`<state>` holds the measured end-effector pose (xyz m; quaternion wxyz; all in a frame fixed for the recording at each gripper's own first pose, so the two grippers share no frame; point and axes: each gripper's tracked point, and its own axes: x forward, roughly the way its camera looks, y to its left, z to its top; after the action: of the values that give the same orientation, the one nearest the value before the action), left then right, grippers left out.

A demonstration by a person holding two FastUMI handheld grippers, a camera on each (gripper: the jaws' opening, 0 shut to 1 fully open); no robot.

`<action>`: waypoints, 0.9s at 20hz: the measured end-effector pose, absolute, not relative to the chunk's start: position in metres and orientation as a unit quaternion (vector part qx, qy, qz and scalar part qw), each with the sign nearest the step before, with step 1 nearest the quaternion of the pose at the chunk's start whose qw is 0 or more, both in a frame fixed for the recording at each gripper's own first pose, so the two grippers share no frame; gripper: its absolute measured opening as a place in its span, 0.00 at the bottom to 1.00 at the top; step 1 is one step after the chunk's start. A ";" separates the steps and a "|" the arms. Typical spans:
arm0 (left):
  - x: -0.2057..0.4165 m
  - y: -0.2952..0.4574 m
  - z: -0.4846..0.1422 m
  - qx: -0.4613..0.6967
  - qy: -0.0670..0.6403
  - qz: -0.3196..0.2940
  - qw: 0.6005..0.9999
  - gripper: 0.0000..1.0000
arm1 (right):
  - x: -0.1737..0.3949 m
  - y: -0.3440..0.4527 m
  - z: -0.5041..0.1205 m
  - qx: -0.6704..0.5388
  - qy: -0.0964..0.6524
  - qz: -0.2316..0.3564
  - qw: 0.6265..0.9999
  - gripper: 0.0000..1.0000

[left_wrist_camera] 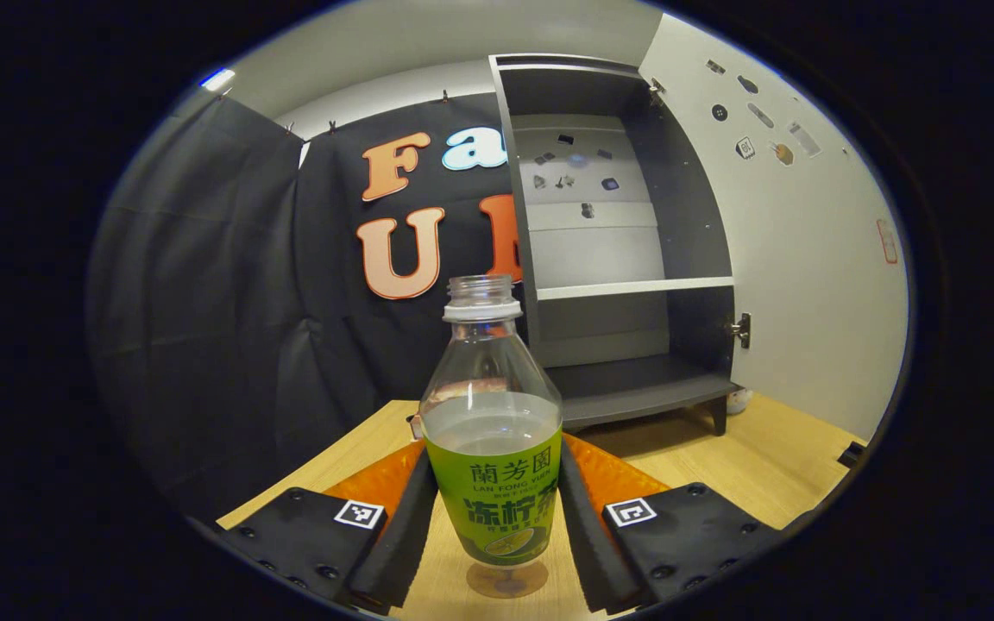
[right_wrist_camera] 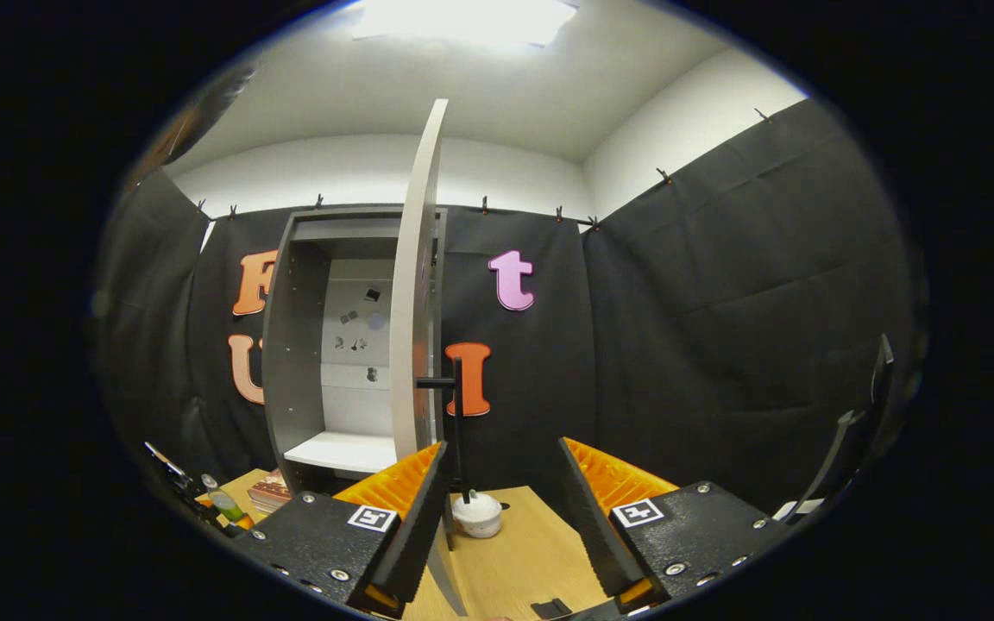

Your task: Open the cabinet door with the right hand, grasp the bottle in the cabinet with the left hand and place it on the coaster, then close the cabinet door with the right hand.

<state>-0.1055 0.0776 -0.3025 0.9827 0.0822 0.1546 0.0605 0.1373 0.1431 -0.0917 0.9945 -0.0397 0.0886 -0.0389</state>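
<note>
While the left gripper [left_wrist_camera: 497, 526] pinches the bottle [left_wrist_camera: 493, 440] by its label over the table [left_wrist_camera: 756, 466], out of the open cabinet [left_wrist_camera: 626, 259], it looks light, uncapped, spillable; right gripper [right_wrist_camera: 501, 517] sits spread by the door handle [right_wrist_camera: 456, 414]

We saw a light wooden table [left_wrist_camera: 773, 457] carrying everything. In the left gripper view, the grey cabinet [left_wrist_camera: 635, 388] stood on it at about one o'clock, raised on short legs. In the right gripper view, a small white bowl-like object [right_wrist_camera: 477, 514] sat on the tabletop at six o'clock, beside the cabinet's open door [right_wrist_camera: 415, 345], and a stack of flat things [right_wrist_camera: 270, 492] lay at eight o'clock near the cabinet's foot.
</note>
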 end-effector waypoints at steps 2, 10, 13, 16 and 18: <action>-0.107 0.080 -0.319 0.093 0.161 0.065 0.980 0.79 | 0.137 0.144 -0.096 -0.035 0.095 -0.038 0.994 0.76; -0.106 0.086 -0.378 0.097 0.200 0.071 0.972 0.80 | 0.160 0.138 -0.094 -0.042 0.104 -0.050 0.992 0.76; -0.104 0.088 -0.396 0.100 0.208 0.066 0.971 0.80 | 0.166 0.135 -0.095 -0.041 0.110 -0.055 0.992 0.76; -0.107 0.093 -0.408 0.095 0.221 0.072 0.968 0.80 | 0.172 0.133 -0.096 -0.034 0.112 -0.061 0.991 0.76; -0.110 0.094 -0.407 0.092 0.217 0.075 0.969 0.80 | 0.178 0.135 -0.093 -0.030 0.107 -0.061 0.992 0.76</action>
<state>-0.1104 0.0936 -0.4069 0.9688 0.0922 0.2175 0.0751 0.1778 0.1345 -0.0930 0.9919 -0.0302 0.1072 -0.0605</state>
